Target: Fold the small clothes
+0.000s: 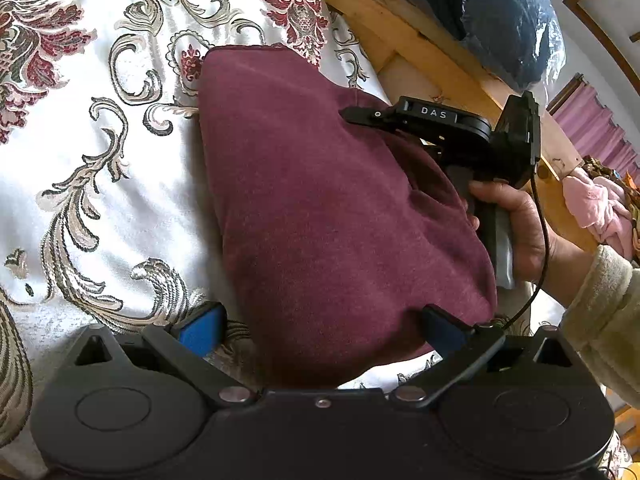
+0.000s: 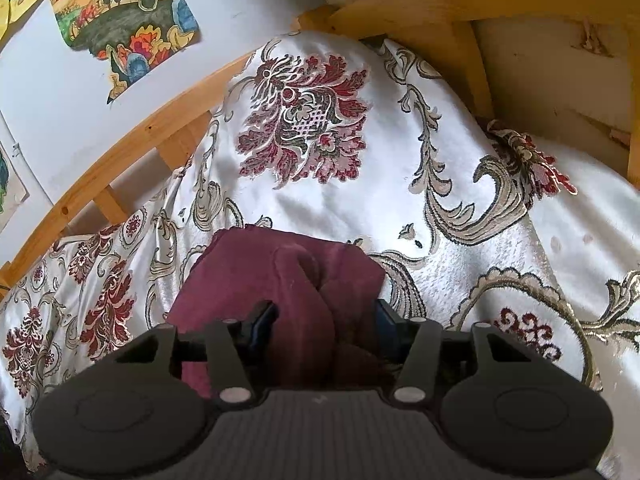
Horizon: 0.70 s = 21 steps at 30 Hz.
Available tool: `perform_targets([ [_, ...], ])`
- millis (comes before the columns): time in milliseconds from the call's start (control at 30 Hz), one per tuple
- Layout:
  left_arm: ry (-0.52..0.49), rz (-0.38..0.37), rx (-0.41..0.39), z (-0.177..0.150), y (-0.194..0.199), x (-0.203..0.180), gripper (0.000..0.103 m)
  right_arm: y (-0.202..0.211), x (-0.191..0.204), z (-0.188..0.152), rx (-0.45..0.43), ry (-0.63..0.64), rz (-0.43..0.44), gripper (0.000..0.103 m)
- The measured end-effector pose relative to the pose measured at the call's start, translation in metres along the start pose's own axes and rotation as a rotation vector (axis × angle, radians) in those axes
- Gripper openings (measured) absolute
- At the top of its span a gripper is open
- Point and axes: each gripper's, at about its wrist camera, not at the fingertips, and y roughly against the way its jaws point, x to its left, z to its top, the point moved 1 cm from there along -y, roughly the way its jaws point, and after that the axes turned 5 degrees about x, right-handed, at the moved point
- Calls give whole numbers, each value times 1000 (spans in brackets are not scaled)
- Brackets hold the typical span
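A maroon garment (image 1: 320, 208), folded into a thick pad, lies on the white floral bedspread (image 1: 100, 168). My left gripper (image 1: 322, 332) is open at its near edge. The right pad touches the cloth and the blue left pad (image 1: 200, 334) stands clear over the bedspread. From the right, a hand (image 1: 520, 236) holds my right gripper (image 1: 360, 114) over the garment's far side. In the right wrist view a bunched fold of the garment (image 2: 304, 280) fills the gap of my right gripper (image 2: 324, 326), and both pads bear on it.
A wooden bed frame (image 1: 440, 60) runs along the bed's far edge and also shows as the bed frame (image 2: 120, 152) beside a wall with colourful pictures (image 2: 128, 12). A blue bundle in plastic (image 1: 500, 20) and a pink cloth (image 1: 600, 208) lie beyond the frame.
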Motion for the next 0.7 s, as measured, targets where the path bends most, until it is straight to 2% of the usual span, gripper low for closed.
perform_targets([
  [100,-7,-41,16,1,-1,0,102,1,5,-1,-5,17,-11,48],
  [167,-9,-68,29,1,-3,-1,102,3,13,-1,-10,57,-24,39],
  [333,-26,-50,39,1,-7,-3,96,5,40,-3,-20,222,-114,35],
  [433,-23,-39,42,2,-9,-3,93,6,44,-4,-19,247,-133,34],
  [533,-17,-21,39,3,-10,-3,82,7,42,-5,-25,228,-129,33],
  [700,50,12,34,6,-4,0,63,12,54,-7,-53,250,-152,26],
])
